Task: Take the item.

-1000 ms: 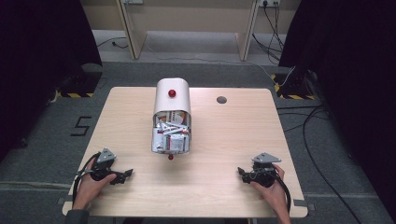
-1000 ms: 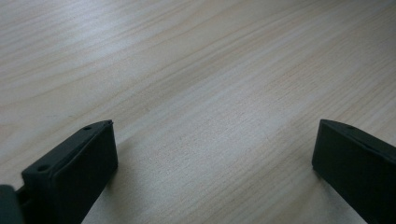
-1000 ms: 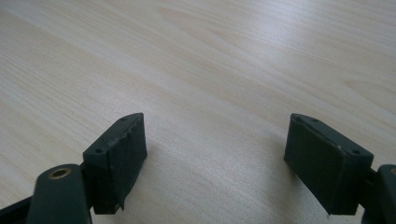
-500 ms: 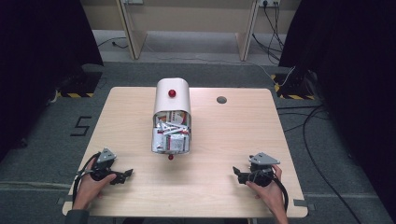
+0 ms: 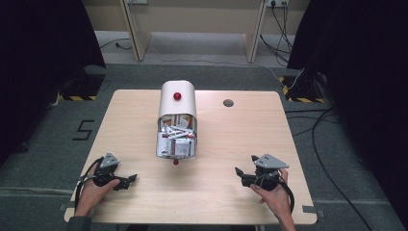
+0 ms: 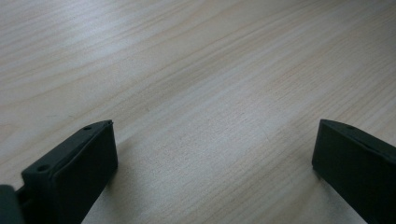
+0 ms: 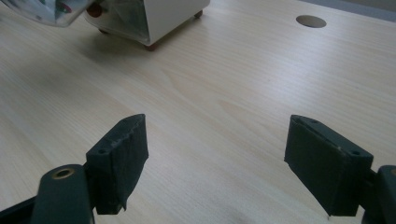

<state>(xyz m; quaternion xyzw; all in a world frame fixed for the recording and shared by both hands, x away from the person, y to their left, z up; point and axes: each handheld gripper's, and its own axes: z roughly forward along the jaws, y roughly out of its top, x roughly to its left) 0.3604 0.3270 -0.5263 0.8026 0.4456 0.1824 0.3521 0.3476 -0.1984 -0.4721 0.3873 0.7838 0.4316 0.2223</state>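
Left gripper: jaws spread wide, empty, low over the table at its near left corner.
Right gripper: jaws wide apart too, empty, near right, pointing toward the middle.
Box: white, red knob on top, mid-table, well apart from both grippers; clear front packed with small packets.
Hole: right of the box.

A box stands on the table a little left of the middle, toward the far side, with a tray of packets sticking out of its near end. A round hole lies in the tabletop to the right of the box. The left gripper rests near the front left corner, and the right gripper near the front right, both well apart from the tray.
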